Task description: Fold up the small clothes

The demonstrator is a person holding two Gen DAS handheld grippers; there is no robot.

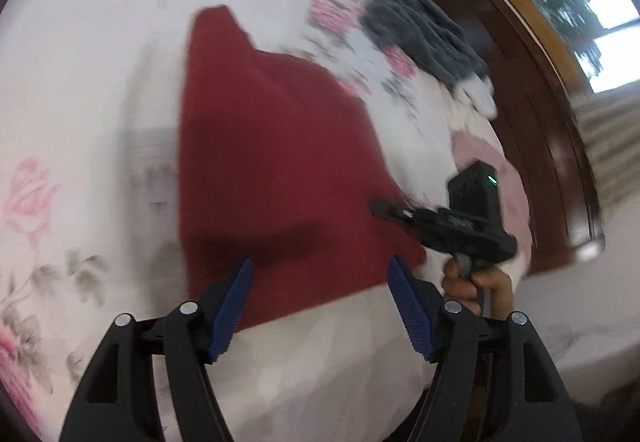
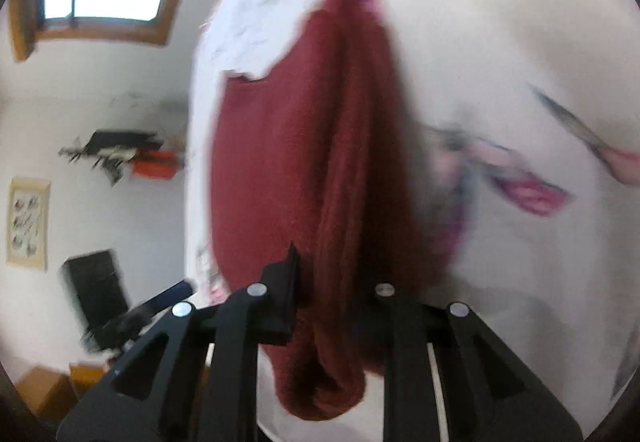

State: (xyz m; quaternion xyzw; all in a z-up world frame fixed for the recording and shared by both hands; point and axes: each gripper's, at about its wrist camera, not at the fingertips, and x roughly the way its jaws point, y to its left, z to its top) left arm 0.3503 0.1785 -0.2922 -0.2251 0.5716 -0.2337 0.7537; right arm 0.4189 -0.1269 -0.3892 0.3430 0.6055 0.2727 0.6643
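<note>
The left gripper (image 1: 320,274) is spread wide with nothing between its blue pads (image 1: 234,306) – it hovers just over the near edge of the dark red garment (image 1: 272,146). The right gripper (image 2: 336,282) is the one doing the work: its jaws are pinched onto a bunched fold of that red cloth, which droops down between the black fingers in the right wrist view. From the left side you can see the same tool (image 1: 460,218) biting the garment's right edge, with the person's hand (image 1: 476,282) wrapped around its grip below.

The garment itself is spread on the bed (image 1: 80,102), toward the near edge – mostly flat, with a ridge running up the middle where it's being pulled. The bedding is white with pink roses and grey leaves. Farther back, close to the dark wooden headboard (image 1: 532,90), sits a heap of grey-blue clothes (image 1: 420,30) with something white beside it. Behind that there's a window (image 1: 592,14) in a wood frame. Everything's pretty motion-blurred.
</note>
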